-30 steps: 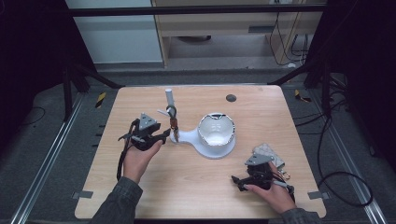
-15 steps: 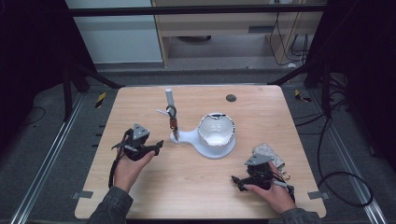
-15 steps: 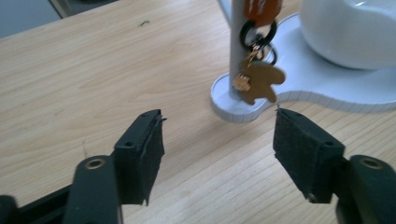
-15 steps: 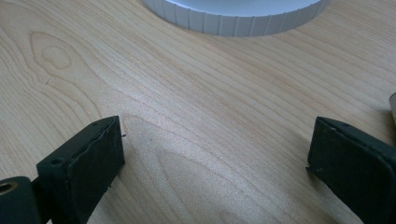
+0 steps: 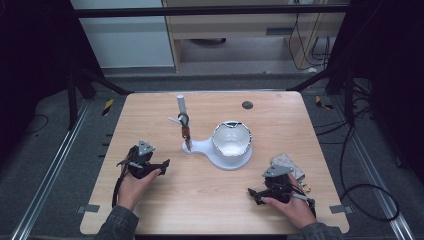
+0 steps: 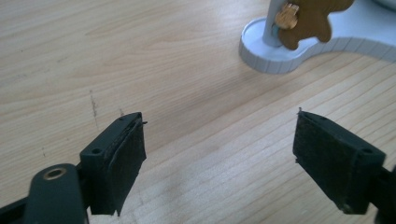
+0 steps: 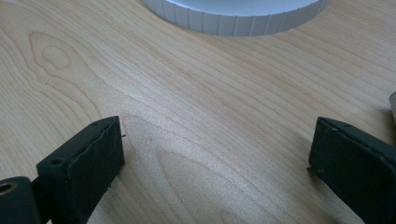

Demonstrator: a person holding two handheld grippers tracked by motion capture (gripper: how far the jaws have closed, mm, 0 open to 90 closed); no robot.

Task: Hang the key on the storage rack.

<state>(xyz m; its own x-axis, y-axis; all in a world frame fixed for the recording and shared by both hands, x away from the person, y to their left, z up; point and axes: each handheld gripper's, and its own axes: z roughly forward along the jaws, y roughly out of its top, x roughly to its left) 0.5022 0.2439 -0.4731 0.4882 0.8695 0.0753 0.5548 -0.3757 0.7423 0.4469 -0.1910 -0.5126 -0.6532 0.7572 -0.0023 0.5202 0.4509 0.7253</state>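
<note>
Change since earlier: left gripper (image 5: pixel 165 163) has drawn back from the post toward the person's side of the table (image 5: pixel 150 120); right gripper (image 5: pixel 251 192) has stayed at the near right corner.
Left jaws: spread wide, nothing between them; bare wood shows in the gap in the left gripper view.
Right jaws: also spread wide and empty.
Main object: white stand (image 5: pixel 220 156) near the table centre, with a bowl (image 5: pixel 231 138) on its round part and an upright post (image 5: pixel 181 106) at its left end.
Hanging piece: small brown item with a brass fastener (image 6: pixel 287 15) on the post, low, just above the base.
Key relation: from the left jaws the post lies ahead and to the right, its long axis vertical.
Nearer hand: left, in my judgement; the right one faces the round base edge (image 7: pixel 233 21).
Other: grey crumpled cloth (image 5: pixel 287 164) just beside the right hand.
</note>
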